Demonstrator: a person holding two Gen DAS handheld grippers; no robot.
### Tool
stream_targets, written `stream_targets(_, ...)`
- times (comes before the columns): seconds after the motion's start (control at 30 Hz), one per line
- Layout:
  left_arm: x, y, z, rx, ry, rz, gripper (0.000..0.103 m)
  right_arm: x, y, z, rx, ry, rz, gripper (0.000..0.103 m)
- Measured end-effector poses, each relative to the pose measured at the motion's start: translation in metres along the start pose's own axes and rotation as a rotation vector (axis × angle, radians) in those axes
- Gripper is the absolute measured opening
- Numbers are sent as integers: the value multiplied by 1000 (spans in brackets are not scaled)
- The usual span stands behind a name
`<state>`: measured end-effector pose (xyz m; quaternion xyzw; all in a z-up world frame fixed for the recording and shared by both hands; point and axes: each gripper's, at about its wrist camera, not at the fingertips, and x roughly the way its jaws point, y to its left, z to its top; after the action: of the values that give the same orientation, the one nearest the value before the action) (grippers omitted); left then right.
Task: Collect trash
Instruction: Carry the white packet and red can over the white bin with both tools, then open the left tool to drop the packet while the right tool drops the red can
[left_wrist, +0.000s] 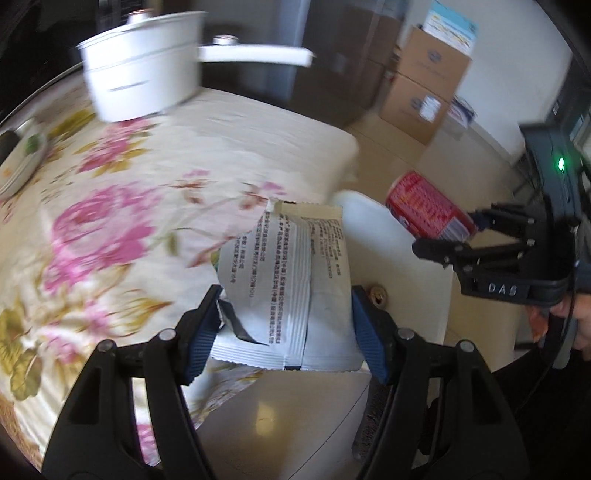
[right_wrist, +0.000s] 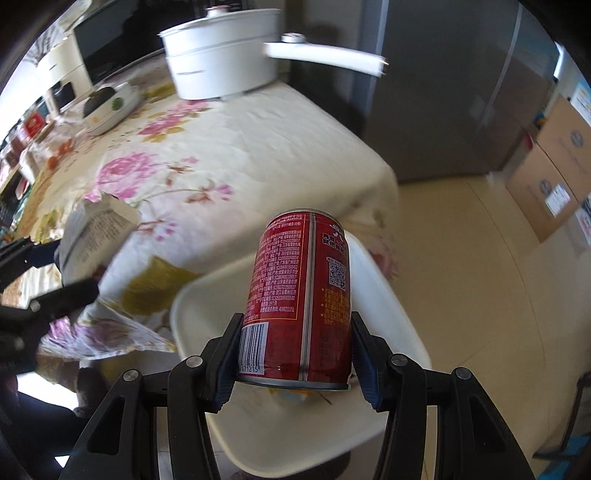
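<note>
The left hand-held gripper (left_wrist: 284, 325) is pinching a crinkled silvery wrapper (left_wrist: 291, 280), its ribbed blue pads pressing both sides of the thin, printed foil with a serrated edge. The wrapper is hanging over the edge of the desk (left_wrist: 229, 147), above a smooth cream plastic bin (left_wrist: 369, 221) with rounded corners.

The right hand-held gripper (right_wrist: 295, 350) is clamping a red cylindrical metal can (right_wrist: 303, 295), glossy, with a barcode, dense print and a silvery seam running down its side. The can is sitting upright between the jaws, directly over the bin's opening.

The desk is wearing a soft, quilted cloth printed with pink roses and olive leaves. A smooth white pot (right_wrist: 221, 51) with a long flat handle is standing at the far end, blurred.
</note>
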<state>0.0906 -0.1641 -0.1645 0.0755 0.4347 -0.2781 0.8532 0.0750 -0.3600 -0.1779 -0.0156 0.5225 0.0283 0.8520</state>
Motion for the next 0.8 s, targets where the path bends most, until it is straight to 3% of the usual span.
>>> stream_targets(0.53,57,-58,6,126,59,-44,69,2,-67,-41,93,49,-38,55)
stream_targets(0.63,60,-57,9,135,65,-49,85,1,-69,-43,96,52,-39,55)
stream_targets(0.67,61,-56,11,140,89,-50,96,0,-70,-44,95,54,-38,55)
stream_targets(0.8,54,-49,14,156,96,-27,98,6,-64,-41,83,67,-31,55)
